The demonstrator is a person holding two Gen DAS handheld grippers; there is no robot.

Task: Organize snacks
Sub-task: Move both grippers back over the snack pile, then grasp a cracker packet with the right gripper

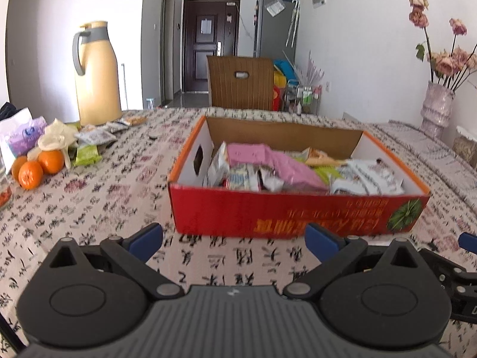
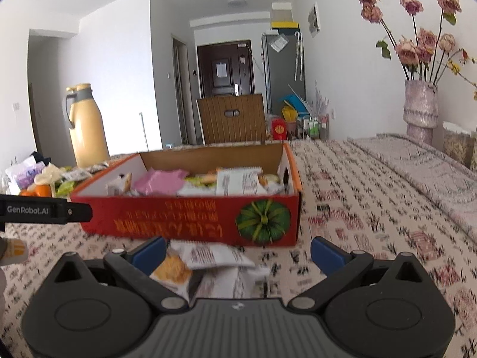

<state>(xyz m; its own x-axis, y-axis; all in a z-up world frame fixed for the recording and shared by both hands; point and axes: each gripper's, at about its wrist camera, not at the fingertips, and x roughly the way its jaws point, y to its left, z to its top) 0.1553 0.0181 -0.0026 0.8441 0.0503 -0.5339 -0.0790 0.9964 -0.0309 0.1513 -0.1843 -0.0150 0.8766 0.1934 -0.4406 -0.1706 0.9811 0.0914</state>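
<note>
Both claws gape empty: left claw [image 1: 234,240] faces the red box [image 1: 286,211] collecting snacks; right claw [image 2: 238,252] straddles white packets [image 2: 214,256] on the tabletop [image 2: 357,208], probably next in.

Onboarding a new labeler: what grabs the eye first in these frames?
The red cardboard box, mid-table and packed with snack packets, dominates both views. Next, the white snack packets lying between the open fingers of the right hand-held gripper, then the yellow thermos and oranges far left.
</note>
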